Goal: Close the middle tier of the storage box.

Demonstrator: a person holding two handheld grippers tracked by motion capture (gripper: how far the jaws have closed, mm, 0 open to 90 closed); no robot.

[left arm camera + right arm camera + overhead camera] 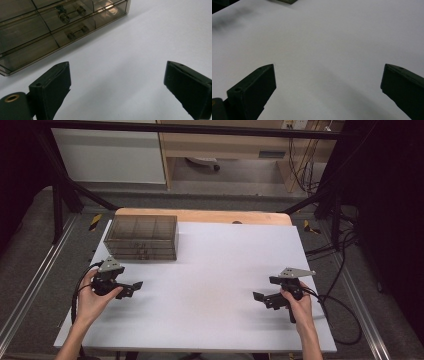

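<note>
We have not begun: the drawer box (142,237) sits shut at the surface's (225,270) far-left corner. Both the left gripper (131,289) and right gripper (264,298) hover with fingers wide apart, holding nothing.

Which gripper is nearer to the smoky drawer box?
Left. The left gripper sits just in front of the drawer box, jaws open, with the box close ahead in its own view. The right gripper is far across the white table, also open.
</note>
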